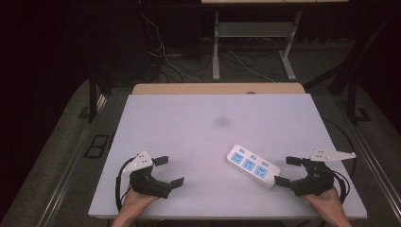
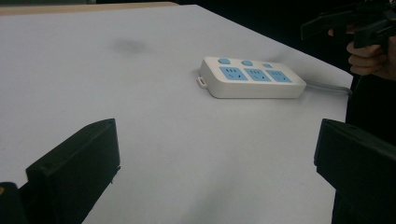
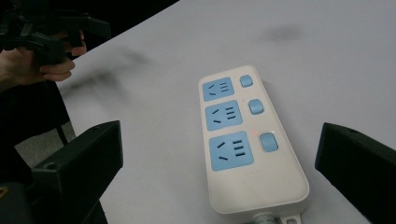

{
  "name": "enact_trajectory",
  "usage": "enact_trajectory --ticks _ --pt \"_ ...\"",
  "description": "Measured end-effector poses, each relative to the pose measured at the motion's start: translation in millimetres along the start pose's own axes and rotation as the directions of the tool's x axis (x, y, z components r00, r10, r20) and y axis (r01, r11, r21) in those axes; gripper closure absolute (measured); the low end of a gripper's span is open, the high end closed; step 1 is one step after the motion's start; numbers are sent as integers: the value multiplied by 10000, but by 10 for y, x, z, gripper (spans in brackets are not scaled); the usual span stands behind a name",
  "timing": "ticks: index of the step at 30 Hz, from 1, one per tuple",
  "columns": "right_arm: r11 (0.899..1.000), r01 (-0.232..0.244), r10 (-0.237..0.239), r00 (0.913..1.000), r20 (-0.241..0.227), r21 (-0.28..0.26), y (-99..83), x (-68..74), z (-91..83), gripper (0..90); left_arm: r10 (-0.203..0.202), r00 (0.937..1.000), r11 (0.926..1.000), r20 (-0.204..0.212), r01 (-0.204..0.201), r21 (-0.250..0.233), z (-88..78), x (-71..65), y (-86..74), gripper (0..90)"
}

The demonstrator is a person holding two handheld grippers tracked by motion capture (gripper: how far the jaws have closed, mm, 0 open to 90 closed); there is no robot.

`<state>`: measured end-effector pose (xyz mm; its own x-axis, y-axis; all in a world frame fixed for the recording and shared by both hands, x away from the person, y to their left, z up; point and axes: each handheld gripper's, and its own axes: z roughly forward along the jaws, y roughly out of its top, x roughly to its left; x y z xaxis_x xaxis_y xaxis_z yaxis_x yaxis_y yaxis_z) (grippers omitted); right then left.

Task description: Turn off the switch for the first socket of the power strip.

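Observation:
A white power strip (image 1: 253,166) with three blue sockets and three blue switches lies flat on the white table (image 1: 189,123), right of centre near the front edge. My right gripper (image 1: 287,170) stands open just right of it, jaws on either side of the strip's cord end (image 3: 243,135) without touching. My left gripper (image 1: 169,171) rests open at the front left with nothing between its jaws. From there the strip (image 2: 252,79) sits well ahead, its grey cable (image 2: 327,87) running off the table edge.
A faint dark smudge (image 1: 221,122) marks the middle of the tabletop. A wooden board edge (image 1: 217,88) runs along the far side. Beyond it, desk legs and loose cables (image 1: 215,47) lie on the dark floor.

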<state>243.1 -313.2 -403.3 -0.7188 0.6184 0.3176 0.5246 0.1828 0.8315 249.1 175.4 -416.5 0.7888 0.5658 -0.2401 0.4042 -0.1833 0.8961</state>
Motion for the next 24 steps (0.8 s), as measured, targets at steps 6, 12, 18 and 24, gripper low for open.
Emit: enact_trajectory --ticks 6,12,18,24 --pt "10000 -27 27 10000 34 35 5 0 4 7 43 10000 10000 -29 -43 -15 -8 -10 1 0" --pt "9999 -119 119 9999 62 43 9 -5 -3 7 32 10000 10000 -64 -32 -44 -10 -11 0 0" --pt "9997 -181 179 9998 120 161 24 -18 -9 7 -45 9999 10000 -102 44 -77 -24 -15 -7 0" --pt "9993 -201 195 9996 200 326 47 -34 7 7 -127 9999 9997 0 127 -206 -33 -14 -9 0"
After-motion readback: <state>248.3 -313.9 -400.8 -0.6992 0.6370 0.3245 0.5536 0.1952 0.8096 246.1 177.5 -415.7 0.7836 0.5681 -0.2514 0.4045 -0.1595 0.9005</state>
